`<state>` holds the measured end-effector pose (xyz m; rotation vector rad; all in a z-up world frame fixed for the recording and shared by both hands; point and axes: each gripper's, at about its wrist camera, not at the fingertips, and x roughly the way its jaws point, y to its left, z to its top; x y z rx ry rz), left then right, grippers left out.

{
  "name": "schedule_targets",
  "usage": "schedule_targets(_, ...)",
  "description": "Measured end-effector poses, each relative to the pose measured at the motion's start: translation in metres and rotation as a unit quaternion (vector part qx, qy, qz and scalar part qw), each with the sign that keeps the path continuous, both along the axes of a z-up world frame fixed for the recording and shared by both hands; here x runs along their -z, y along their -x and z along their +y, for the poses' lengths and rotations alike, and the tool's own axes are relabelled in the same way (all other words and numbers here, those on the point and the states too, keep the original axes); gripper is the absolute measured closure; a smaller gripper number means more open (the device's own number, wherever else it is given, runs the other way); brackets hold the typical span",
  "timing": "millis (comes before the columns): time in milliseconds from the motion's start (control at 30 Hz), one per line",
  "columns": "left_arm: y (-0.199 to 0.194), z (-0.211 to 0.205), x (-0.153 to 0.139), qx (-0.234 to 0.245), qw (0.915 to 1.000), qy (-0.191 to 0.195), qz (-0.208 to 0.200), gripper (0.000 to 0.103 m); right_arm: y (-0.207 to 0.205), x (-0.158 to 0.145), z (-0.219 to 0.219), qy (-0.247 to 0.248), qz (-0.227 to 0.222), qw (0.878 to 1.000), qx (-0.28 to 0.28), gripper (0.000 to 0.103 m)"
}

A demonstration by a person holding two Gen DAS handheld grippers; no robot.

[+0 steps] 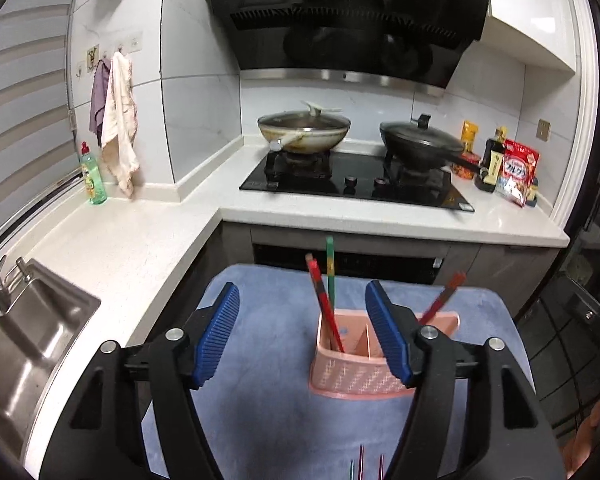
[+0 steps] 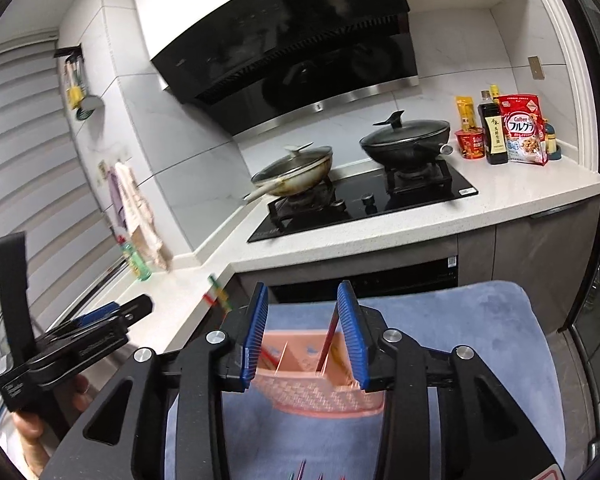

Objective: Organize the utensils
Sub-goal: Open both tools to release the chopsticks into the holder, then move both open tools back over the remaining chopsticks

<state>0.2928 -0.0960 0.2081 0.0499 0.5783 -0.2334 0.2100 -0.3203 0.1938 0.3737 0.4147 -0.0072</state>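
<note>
- My left claw [image 1: 302, 336] stands released, its blue pads [image 1: 220, 332] spread wide with nothing between them; it points down at the pink holder [image 1: 352, 376] on the blue mat [image 1: 260, 420]
- From my left view, the holder's left compartment has a red chopstick [image 1: 324, 304] and a green chopstick [image 1: 331, 272] leaning in it; another red chopstick [image 1: 440, 300] leans in the right compartment, partly hidden behind the right pad
- My right claw [image 2: 304, 336] is also released; its pads sit on either side of the holder [image 2: 320, 396], apart from a red chopstick [image 2: 327, 340] standing in it
- More chopstick tips [image 1: 362, 464] lie on the mat at my left view's bottom edge
- In the right view a hand [image 2: 32, 432] holds the left claw [image 2: 100, 320] over the white surface [image 2: 172, 320]
</note>
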Motion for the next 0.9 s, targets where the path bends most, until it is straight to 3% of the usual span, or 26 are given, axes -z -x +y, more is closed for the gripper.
schedule_targets(100, 0.012, 0.006, 0.008, -0.004, 0.9999, -0.006, 0.015, 0.04, 0.018, 0.004, 0.012, 0.015, 0.011, 1.0, -0.007, 0.061)
schedule_targets(333, 0.043, 0.023, 0.031, -0.016, 0.9989, -0.028, 0.033, 0.04, 0.056, 0.029, 0.037, 0.036, 0.041, 0.998, -0.02, 0.061)
schedule_targets(900, 0.116, 0.056, 0.116, -0.014, 0.9943, -0.048, 0.094, 0.04, 0.133, 0.115, 0.062, 0.059, 0.132, 0.99, -0.002, 0.061)
